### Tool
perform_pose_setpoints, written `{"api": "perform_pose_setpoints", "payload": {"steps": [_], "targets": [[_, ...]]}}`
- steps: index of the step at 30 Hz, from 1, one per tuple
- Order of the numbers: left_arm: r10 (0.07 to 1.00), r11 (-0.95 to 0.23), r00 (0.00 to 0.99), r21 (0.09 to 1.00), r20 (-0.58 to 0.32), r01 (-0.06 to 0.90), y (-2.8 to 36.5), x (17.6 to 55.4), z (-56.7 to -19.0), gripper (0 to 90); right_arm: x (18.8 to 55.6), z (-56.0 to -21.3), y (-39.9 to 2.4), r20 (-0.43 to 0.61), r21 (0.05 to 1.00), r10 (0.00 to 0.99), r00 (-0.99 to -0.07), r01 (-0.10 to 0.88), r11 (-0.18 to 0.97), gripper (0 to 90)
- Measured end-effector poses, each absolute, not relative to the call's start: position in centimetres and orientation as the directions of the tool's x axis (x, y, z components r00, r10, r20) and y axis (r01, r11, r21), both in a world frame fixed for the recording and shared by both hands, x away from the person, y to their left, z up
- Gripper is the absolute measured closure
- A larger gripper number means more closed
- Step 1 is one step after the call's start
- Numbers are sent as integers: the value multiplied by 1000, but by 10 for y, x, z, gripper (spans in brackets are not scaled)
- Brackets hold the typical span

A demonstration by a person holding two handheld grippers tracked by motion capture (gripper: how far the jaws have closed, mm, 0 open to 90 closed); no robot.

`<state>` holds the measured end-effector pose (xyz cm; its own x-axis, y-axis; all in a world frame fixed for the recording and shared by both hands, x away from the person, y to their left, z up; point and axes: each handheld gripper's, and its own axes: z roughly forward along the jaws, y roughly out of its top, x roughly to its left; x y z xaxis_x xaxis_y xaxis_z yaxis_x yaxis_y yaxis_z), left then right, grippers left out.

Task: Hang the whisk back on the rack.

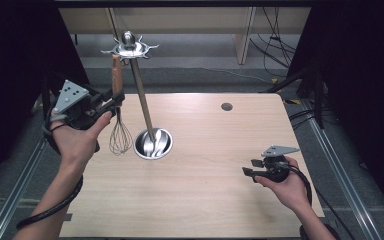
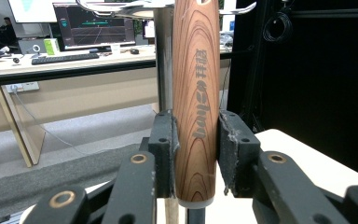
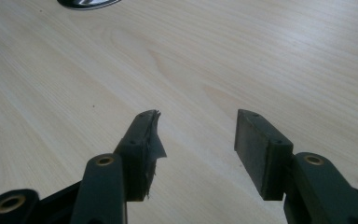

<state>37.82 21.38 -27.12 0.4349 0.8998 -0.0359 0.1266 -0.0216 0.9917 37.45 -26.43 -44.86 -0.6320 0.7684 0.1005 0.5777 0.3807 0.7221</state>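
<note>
High view puts the whisk (image 1: 118, 112) at the table's left, hanging upright beside the rack (image 1: 141, 95), its wooden handle reaching up to the hooked crown and its wire head just above the tabletop, next to the rack's round base, where a spoon and fork (image 1: 153, 142) lie. We hold that handle in our left gripper (image 1: 114, 102); in the left gripper view both pads press the whisk (image 2: 196, 107) from either side, partway closed on the wood, with the rack's pole (image 2: 164, 60) right behind. We cannot tell whether the handle's top is on a hook or merely near one. We judge the step in hand to be hanging the whisk on the rack, or lifting it off. The next move calls for a small, steady vertical motion that keeps the handle plumb, so the crown's prongs are not knocked and the rack does not tip. Our right gripper (image 1: 254, 167) idles well apart, low over the table (image 1: 215, 200), jaws wide and empty.
</note>
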Motion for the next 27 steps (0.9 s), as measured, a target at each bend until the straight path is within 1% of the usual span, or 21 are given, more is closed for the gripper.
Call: {"api": "perform_pose_setpoints", "payload": {"steps": [27], "targets": [[910,-19,413,990,-42,142,209,392,-271,682,375,-448,-265,102,721,770,-630,580,379,500]]}}
